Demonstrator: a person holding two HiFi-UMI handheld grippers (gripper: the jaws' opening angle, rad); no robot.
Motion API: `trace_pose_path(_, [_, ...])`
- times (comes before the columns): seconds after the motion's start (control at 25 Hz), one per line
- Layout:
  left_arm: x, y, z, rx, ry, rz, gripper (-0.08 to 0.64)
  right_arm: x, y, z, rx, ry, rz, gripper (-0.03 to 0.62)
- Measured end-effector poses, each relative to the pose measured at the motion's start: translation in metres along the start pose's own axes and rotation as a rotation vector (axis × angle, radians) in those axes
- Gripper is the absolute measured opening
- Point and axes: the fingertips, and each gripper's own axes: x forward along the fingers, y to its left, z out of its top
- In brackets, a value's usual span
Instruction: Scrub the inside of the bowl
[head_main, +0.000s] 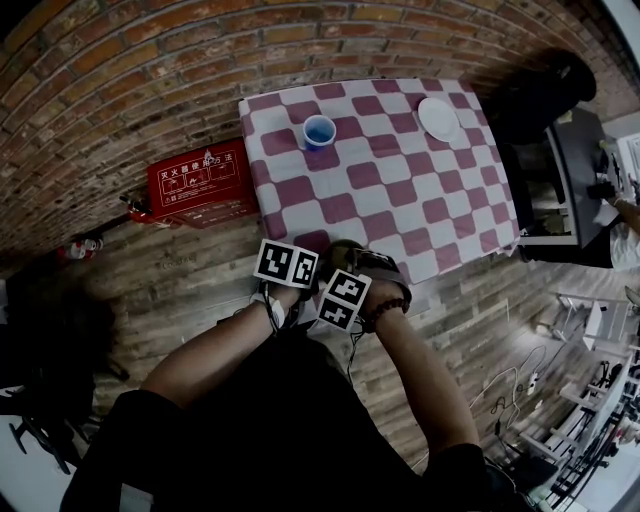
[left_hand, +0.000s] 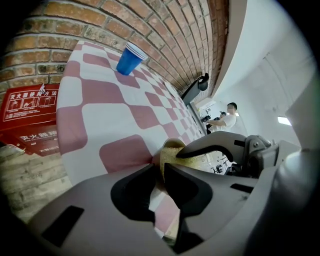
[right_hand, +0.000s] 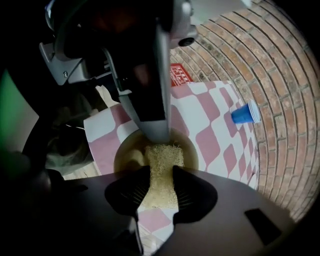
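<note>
Left forearm (head_main: 205, 360) and right forearm (head_main: 425, 385) converge at the near edge of the tabletop (head_main: 400, 200); left tool (left_hand: 161, 172) slants down toward that edge, jaws nearly together, pinching the bowl (right_hand: 189, 146) by its rim; right tool (right_hand: 160, 189) points steeply down over the same edge, jaws clamped on a yellowish scrub pad (right_hand: 162, 160).

Left gripper view: only a sliver of bowl (left_hand: 169, 146) rim shows; the left gripper (left_hand: 161, 167) and right gripper (left_hand: 210, 145) hide the rest.

Right gripper view: the left gripper masks the bowl's far wall and the right gripper its near rim.

Head view: the cubes (head_main: 287, 264) cover both pairs of jaws. The red box (head_main: 200, 182) print is too small to read. The person (head_main: 625, 225) is cut by the right edge.
</note>
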Motion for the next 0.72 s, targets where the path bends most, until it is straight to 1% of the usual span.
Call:
trace_pose_path(0.12, [0.0,0.001,0.001,-0.002,-0.002,-0.008,0.066,-0.005,-0.002,-0.005,0.024,0.0,0.003,0.155])
trace_pose_path(0.2, [0.0,0.002,0.001,-0.001,-0.003,-0.007,0.067,-0.012,-0.006,-0.011,0.042,-0.004,-0.01,0.155])
trace_pose_path(0.28, [-0.001,0.003,0.002,-0.003,-0.005,-0.007,0.066,-0.022,-0.013,-0.02,0.104,-0.026,-0.032,0.155])
trace_pose_path(0.36, [-0.002,0.004,0.004,-0.001,-0.008,-0.007,0.066,-0.031,-0.022,-0.033,0.223,-0.069,-0.049,0.155])
trace_pose_path(0.56, [-0.005,0.004,0.009,0.018,-0.014,-0.014,0.066,-0.051,-0.03,-0.061,0.587,-0.226,-0.051,0.155])
trace_pose_path(0.72, [-0.002,0.002,0.013,0.046,-0.002,-0.016,0.067,-0.057,-0.021,-0.072,0.783,-0.327,-0.024,0.155])
